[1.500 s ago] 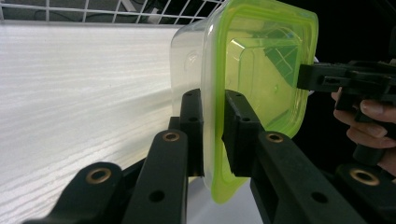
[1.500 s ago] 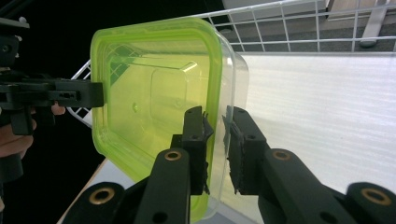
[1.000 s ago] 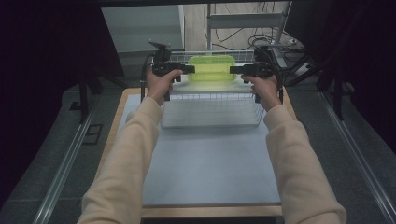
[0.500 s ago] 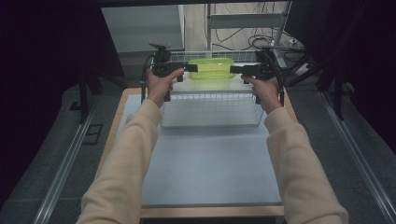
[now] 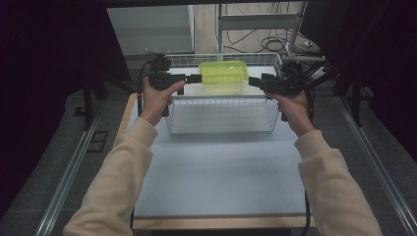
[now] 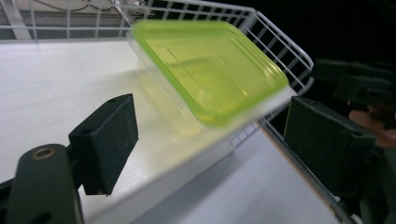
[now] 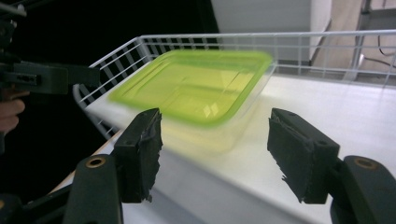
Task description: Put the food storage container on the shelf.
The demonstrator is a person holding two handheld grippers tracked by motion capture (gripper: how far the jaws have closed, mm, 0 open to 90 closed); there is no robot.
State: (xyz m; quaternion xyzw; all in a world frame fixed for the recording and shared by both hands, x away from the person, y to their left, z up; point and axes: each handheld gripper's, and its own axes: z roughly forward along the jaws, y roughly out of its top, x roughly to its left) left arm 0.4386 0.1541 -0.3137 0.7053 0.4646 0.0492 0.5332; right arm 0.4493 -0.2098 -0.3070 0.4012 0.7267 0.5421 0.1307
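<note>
On the white shelf (image 5: 231, 91) inside the wire basket (image 5: 221, 115) rests a green-lidded clear container (image 5: 222, 72), its contents hidden and motion-blurred. Both the left gripper (image 5: 195, 78) and the right gripper (image 5: 252, 81) have just been opening, jaws released and drawn back from its ends since earlier.

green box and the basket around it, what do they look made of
Green box: looks like plastic, a translucent lime lid on a clearer tub; light passes through and the lid shows glossy highlights. Basket: seemingly metal wire with a white, probably painted or coated finish, judging by its thin rods in an open grid.
</note>
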